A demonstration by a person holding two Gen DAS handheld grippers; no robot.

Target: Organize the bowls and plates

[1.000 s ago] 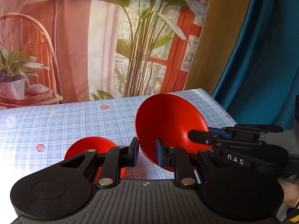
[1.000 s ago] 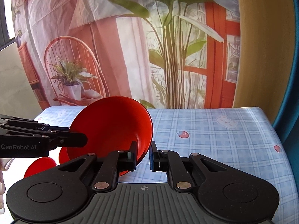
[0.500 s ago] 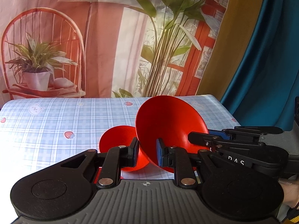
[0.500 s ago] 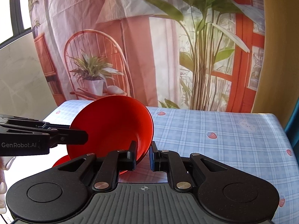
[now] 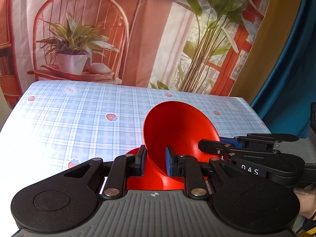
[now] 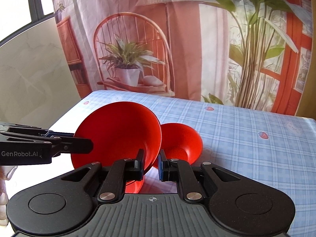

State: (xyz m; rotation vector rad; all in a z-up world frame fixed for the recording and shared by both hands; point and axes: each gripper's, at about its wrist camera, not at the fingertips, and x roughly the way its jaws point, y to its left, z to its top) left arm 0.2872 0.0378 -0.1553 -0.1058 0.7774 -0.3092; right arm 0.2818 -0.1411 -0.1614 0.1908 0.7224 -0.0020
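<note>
A large red bowl (image 5: 177,130) hangs tilted above the table, held by both grippers at opposite sides of its rim. My left gripper (image 5: 154,164) is shut on the near edge of the rim in the left wrist view. The right gripper (image 5: 209,148) comes in from the right there. In the right wrist view my right gripper (image 6: 151,164) is shut on the large red bowl (image 6: 118,136), and the left gripper (image 6: 85,146) clamps its left side. A smaller red bowl (image 6: 181,140) stands on the table just behind and right of it, and shows under my left fingers (image 5: 150,183).
The table wears a blue checked cloth (image 5: 79,118) with strawberry and bear prints. A printed backdrop (image 6: 138,49) of a chair and plants hangs close behind its far edge. A teal curtain (image 5: 292,79) hangs to the right. A hand (image 5: 306,203) shows at the lower right.
Both grippers have carried the large bowl leftward across the table. The small bowl, earlier off to the left, now lies beneath and just right of the held bowl.
</note>
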